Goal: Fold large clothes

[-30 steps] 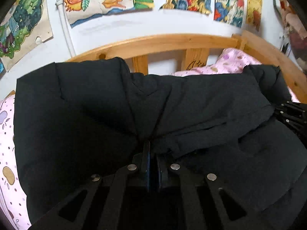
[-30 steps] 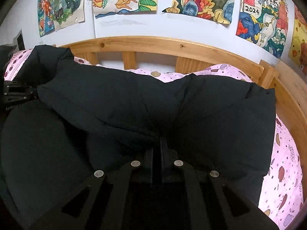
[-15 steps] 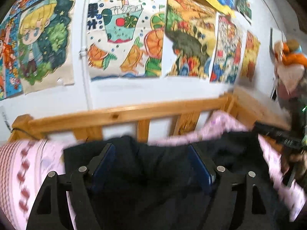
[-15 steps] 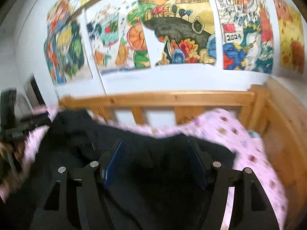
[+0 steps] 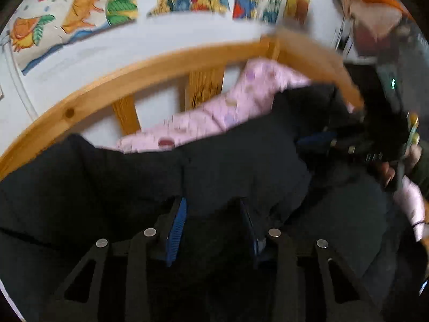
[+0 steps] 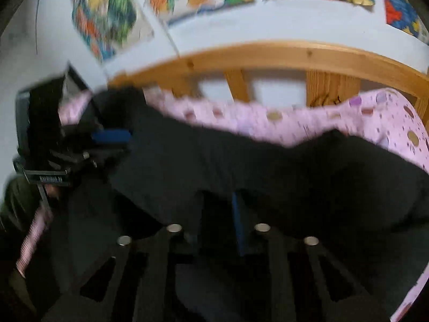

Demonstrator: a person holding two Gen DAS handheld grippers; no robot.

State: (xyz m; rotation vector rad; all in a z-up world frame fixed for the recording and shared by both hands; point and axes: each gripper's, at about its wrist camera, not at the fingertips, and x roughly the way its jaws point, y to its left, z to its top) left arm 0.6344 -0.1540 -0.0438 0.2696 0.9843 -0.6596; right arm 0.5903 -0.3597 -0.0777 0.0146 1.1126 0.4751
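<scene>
Basically both grippers open, holding nothing: left gripper (image 5: pixel 213 214) & right gripper (image 6: pixel 217 209) sit at near edge of bulky black padded jacket (image 5: pixel 228 161), long axis running left-right across pink spotted bedsheet (image 6: pixel 308 118).

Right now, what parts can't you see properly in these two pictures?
- Black coat: its near part is covered by the left gripper in the left wrist view.
- Posters: smeared by motion blur and cut off by the top edge in the right wrist view.
- Right gripper: one finger is lost among dark folds.
- Pink bedsheet: mostly covered by the coat.
</scene>
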